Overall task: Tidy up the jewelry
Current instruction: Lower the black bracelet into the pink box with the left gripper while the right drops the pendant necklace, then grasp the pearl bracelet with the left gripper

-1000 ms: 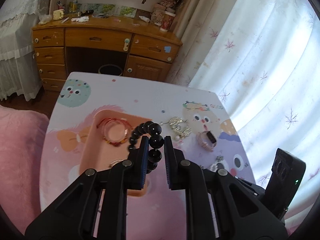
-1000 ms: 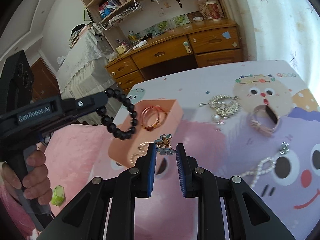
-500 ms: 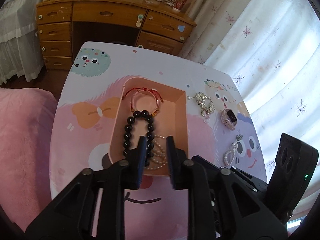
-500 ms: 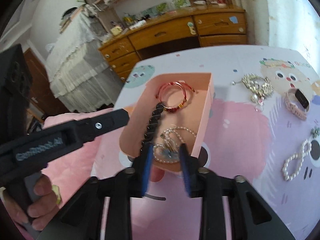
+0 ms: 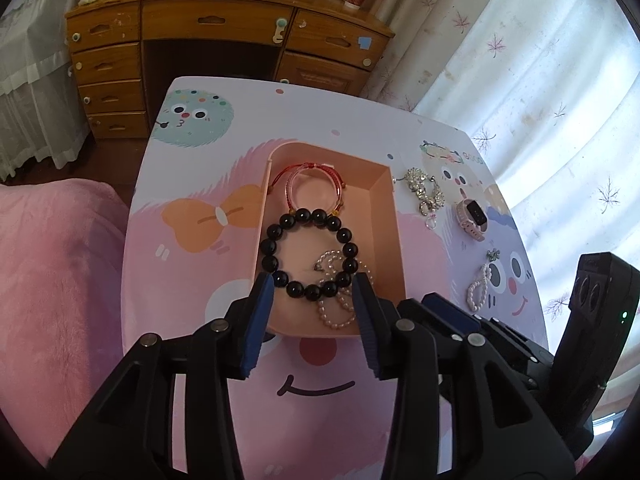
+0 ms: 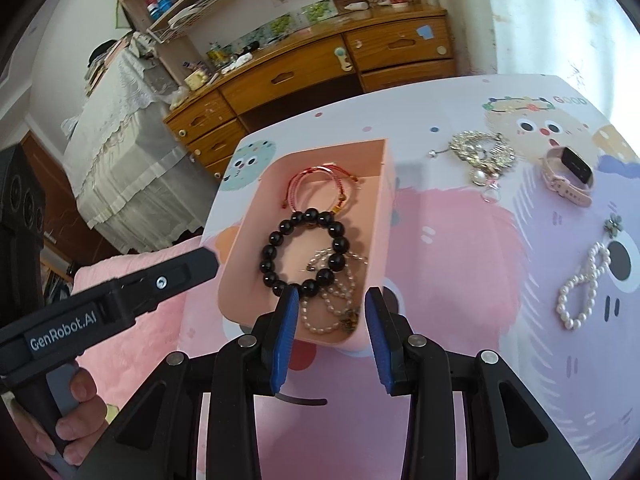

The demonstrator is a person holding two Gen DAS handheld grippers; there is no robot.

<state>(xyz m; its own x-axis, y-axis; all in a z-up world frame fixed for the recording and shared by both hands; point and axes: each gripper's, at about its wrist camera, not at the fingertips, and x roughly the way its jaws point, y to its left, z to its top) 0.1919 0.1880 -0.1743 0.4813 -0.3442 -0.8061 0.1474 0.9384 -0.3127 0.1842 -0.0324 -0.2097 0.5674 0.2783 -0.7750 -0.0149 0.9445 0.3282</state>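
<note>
The black bead bracelet (image 5: pixel 309 254) lies flat in the pink tray (image 5: pixel 390 216), its loop overlapping a pearl strand (image 5: pixel 340 304), long axis running along the tray; the left claw (image 5: pixel 313 294) is opening, pads clear of it; the right claw (image 6: pixel 331 309) stands spread, empty; bare desk (image 5: pixel 420 264) lies right of the tray wall.

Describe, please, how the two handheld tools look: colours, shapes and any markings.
Both tools, the left tool and the right tool, are matte black linkages with silver pivot screws and ribbed blue pads. The left one's side reads "GenRobot.AI" in white; no cables or sleeves show.
</note>
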